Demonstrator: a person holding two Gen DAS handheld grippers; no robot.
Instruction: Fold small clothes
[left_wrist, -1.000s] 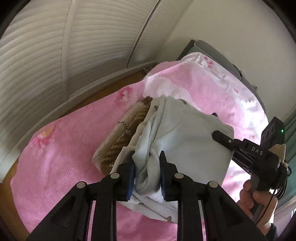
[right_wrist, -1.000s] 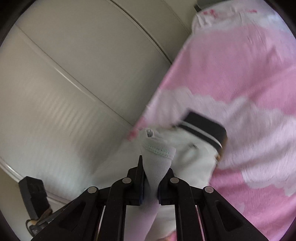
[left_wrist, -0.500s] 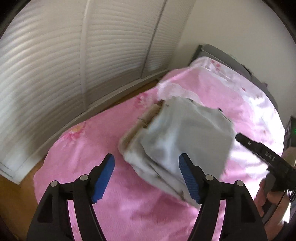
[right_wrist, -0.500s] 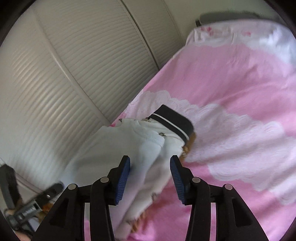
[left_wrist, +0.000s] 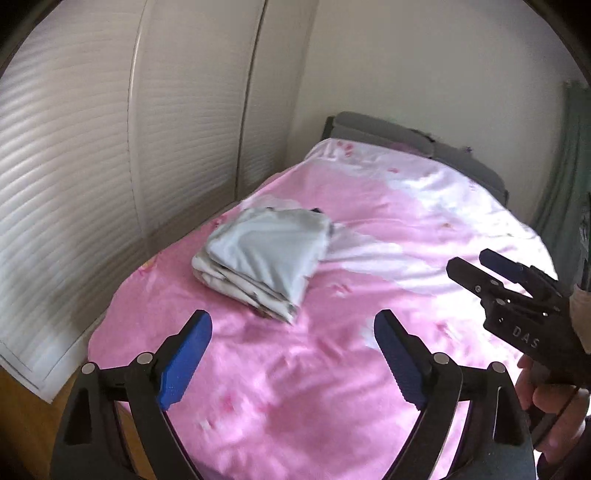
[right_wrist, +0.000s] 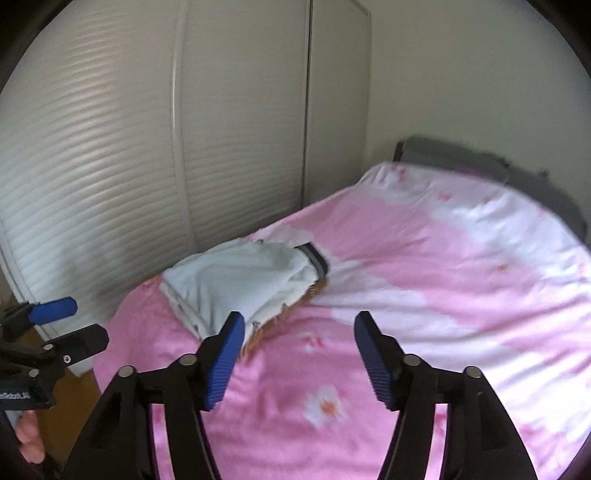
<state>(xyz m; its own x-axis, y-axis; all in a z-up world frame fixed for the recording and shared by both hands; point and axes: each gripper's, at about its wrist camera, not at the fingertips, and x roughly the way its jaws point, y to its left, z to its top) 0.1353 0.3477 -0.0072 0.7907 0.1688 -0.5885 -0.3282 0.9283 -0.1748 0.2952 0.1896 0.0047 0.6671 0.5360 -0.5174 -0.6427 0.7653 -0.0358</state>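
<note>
A stack of folded small clothes (left_wrist: 266, 254) lies on the pink bed (left_wrist: 314, 387) near its left edge. The top piece is a pale blue-white garment; a dark striped band (right_wrist: 316, 258) and a brown knit edge (right_wrist: 295, 306) stick out underneath in the right wrist view, where the stack (right_wrist: 236, 280) sits left of centre. My left gripper (left_wrist: 291, 358) is open and empty, held back above the bed. My right gripper (right_wrist: 299, 354) is open and empty too; it shows in the left wrist view (left_wrist: 495, 269) at the right, in a hand.
White louvred wardrobe doors (left_wrist: 92, 166) run along the left of the bed. A grey headboard (left_wrist: 406, 136) stands at the far end against a plain wall. A green curtain (left_wrist: 565, 184) hangs at the right. Wooden floor (right_wrist: 70, 402) shows beside the bed.
Both grippers let go of the pale garment, opened wide and pulled back and up from the stack. The garment now lies folded on top of the pile.
</note>
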